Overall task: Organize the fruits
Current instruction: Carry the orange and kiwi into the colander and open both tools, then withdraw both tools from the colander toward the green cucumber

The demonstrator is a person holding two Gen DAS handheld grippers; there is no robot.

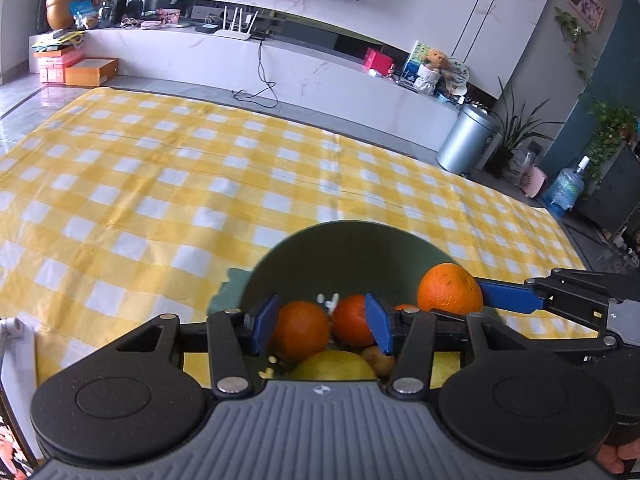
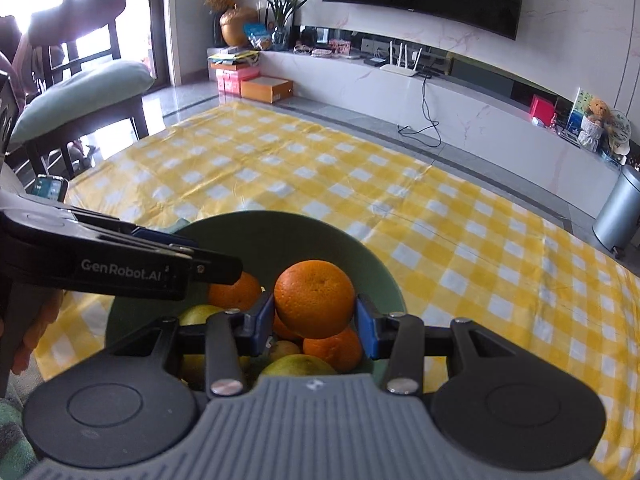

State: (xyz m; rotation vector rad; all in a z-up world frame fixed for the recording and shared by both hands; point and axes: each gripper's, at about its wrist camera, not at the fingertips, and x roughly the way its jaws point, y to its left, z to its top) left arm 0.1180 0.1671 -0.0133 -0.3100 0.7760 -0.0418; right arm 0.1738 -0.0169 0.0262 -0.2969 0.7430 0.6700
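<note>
a yellow and white checked cloth (image 1: 200, 168) covers the floor. beyond the cloth runs a long white marble shelf (image 1: 320, 68) carrying a white router (image 1: 234, 32). a silver bin (image 1: 466, 138) stands at the shelf's right end, orange boxes (image 1: 92, 71) at its left.

Yellow-and-white checked cloth (image 2: 460, 240), round dull green bowl (image 2: 280, 236), bright orange round orange (image 2: 315, 298), yellow-green fruit (image 2: 298, 364) below it, black tool (image 2: 315, 320) with blue pads (image 2: 366, 330), silver metal bin (image 1: 466, 138)
</note>
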